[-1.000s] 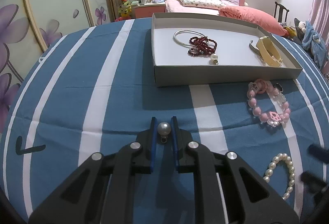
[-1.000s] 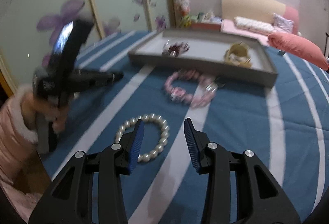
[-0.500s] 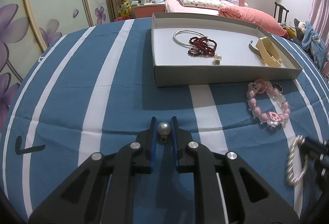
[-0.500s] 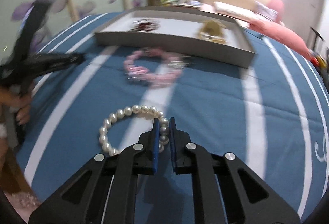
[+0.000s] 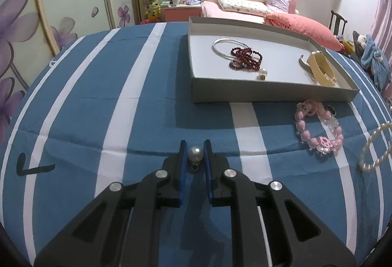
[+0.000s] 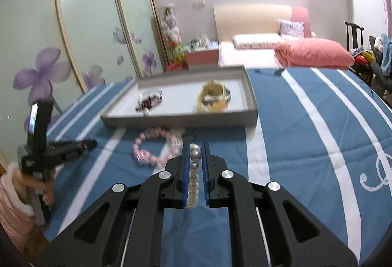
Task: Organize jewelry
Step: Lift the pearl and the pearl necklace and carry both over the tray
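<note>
My left gripper (image 5: 195, 147) is shut on a single pearl earring (image 5: 195, 153), held above the striped blue cloth. My right gripper (image 6: 195, 148) is shut on a white pearl bracelet (image 6: 193, 176), lifted off the cloth; the bracelet also shows in the left wrist view (image 5: 374, 146) at the far right. A grey tray (image 5: 269, 91) lies ahead, holding a silver bangle (image 5: 220, 47), a dark red bead bracelet (image 5: 246, 61), a pearl earring (image 5: 262, 73) and a cream bangle (image 5: 321, 68). A pink bead bracelet (image 5: 318, 129) lies on the cloth in front of the tray.
The table is covered with a blue cloth with white stripes (image 5: 122, 100). The left gripper and the hand holding it show in the right wrist view (image 6: 49, 146). A bed with pink pillows (image 6: 313, 53) and wardrobe doors (image 6: 73, 29) stand behind.
My right gripper closed on the pearl bracelet and lifted it off the cloth toward the tray. My left gripper has stayed still with the pearl earring.
</note>
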Demonstrator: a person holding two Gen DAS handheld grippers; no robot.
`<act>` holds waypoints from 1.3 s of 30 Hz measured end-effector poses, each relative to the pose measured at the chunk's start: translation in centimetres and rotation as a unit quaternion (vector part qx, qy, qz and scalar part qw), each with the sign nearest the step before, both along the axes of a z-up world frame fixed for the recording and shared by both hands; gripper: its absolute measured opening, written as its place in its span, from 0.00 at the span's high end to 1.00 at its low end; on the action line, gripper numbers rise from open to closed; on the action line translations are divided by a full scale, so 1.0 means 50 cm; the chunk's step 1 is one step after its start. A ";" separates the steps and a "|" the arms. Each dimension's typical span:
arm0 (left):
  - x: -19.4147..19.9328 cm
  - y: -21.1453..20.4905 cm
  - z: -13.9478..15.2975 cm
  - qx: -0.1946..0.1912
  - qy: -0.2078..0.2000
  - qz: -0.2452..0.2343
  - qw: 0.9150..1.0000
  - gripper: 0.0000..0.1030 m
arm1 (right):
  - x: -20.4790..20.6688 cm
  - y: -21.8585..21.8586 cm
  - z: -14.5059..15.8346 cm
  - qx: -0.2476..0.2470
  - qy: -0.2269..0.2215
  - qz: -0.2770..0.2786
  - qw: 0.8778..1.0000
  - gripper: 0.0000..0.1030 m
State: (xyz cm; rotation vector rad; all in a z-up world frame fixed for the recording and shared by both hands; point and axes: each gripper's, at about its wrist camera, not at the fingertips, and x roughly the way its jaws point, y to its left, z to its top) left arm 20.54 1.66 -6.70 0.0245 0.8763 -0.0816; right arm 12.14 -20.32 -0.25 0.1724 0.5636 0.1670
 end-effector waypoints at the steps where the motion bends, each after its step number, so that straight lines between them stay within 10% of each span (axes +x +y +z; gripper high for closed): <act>1: -0.004 0.000 0.002 0.001 -0.004 0.001 1.000 0.86 | 0.000 -0.003 0.004 0.003 -0.006 0.000 1.000 0.90; 39: -0.116 -0.121 0.181 0.076 -0.258 0.025 0.963 0.86 | -0.020 0.023 0.095 -0.012 -0.154 -0.018 0.988 0.90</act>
